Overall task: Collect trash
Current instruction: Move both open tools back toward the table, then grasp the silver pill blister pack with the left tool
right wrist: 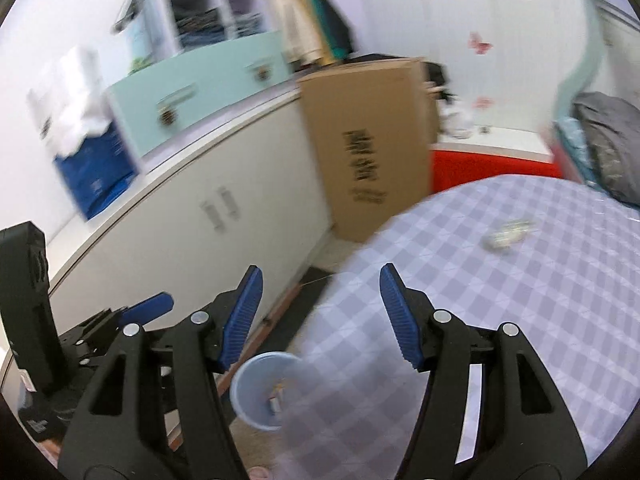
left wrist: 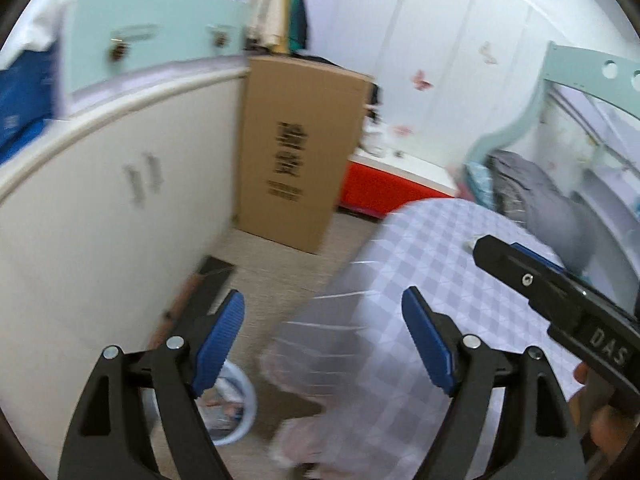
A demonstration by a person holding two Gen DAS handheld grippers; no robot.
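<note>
My left gripper (left wrist: 323,292) is open with nothing between its blue pads, high over the floor beside a table in a lilac checked cloth (left wrist: 440,280). A pale blue bin (left wrist: 240,408) with scraps inside stands on the floor below it. My right gripper (right wrist: 321,269) is also open and empty, above the table's (right wrist: 500,320) left edge. The same bin (right wrist: 260,396) shows under it, holding a few bits of trash. A crumpled wrapper (right wrist: 506,234) lies on the cloth ahead and to the right. Both views are blurred.
A white cabinet (left wrist: 120,220) runs along the left, with a tall cardboard box (left wrist: 296,152) at its far end. A red-fronted low unit (left wrist: 384,188) stands beyond the table, and grey bedding (left wrist: 536,196) is heaped at the right. Beige floor (left wrist: 280,276) lies between cabinet and table.
</note>
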